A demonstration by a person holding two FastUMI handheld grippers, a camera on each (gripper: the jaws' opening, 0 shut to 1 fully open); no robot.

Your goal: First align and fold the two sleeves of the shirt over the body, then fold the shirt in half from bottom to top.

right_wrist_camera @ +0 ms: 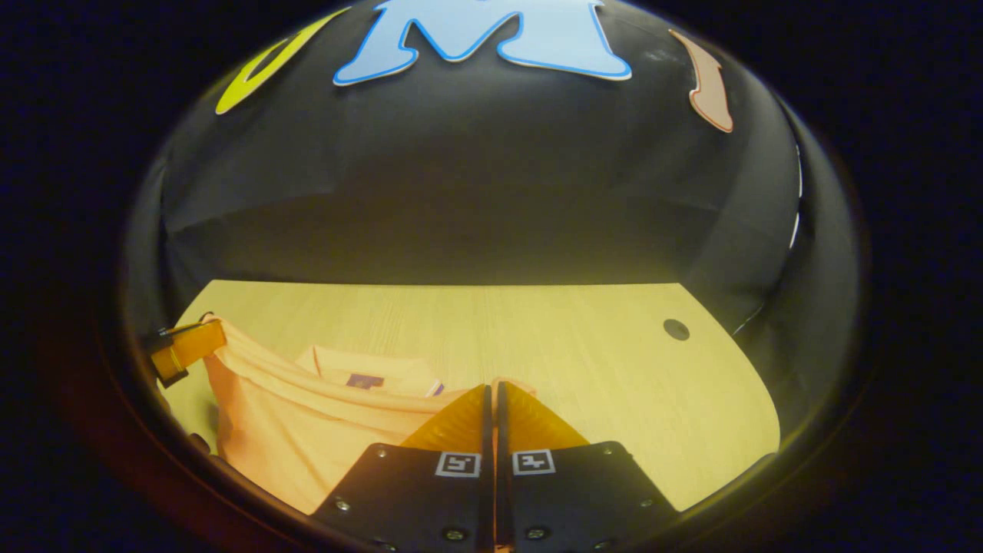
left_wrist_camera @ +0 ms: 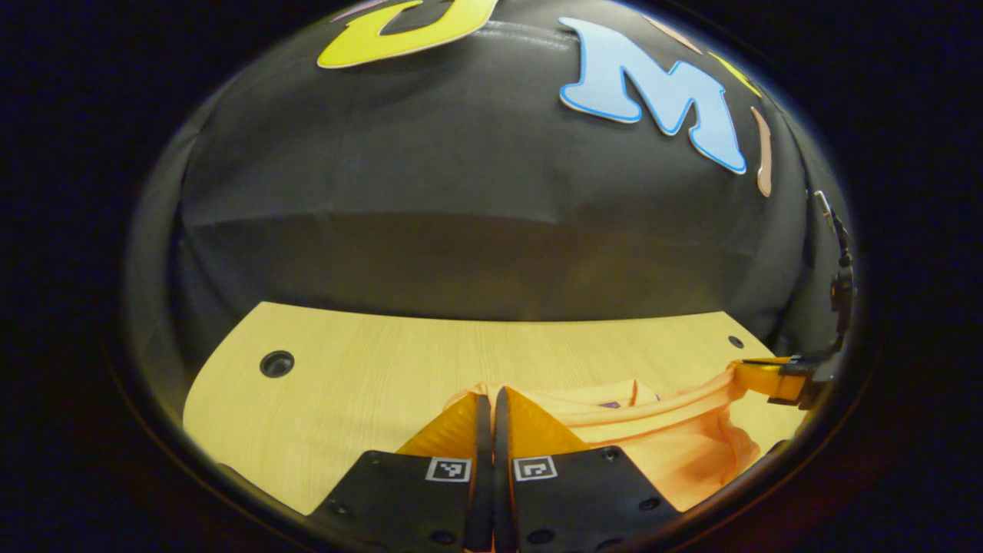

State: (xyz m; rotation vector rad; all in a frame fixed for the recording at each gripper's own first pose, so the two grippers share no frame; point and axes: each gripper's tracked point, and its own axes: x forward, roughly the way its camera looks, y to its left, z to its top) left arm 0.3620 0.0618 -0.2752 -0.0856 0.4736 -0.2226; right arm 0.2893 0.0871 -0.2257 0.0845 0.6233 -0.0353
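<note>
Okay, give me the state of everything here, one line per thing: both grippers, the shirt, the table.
Left gripper: shut on shirt hem.
Right gripper: shut on shirt hem.
Shirt: hem lifted and stretched between the grippers, collar end lying on table.
Table: bare wood beyond the shirt.

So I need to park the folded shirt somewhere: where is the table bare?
Bare wood runs behind the shirt up to the booth wall, and out to the table's two corner holes. It is crowded in front, where the left gripper and right gripper pinch the stretched hem.
</note>
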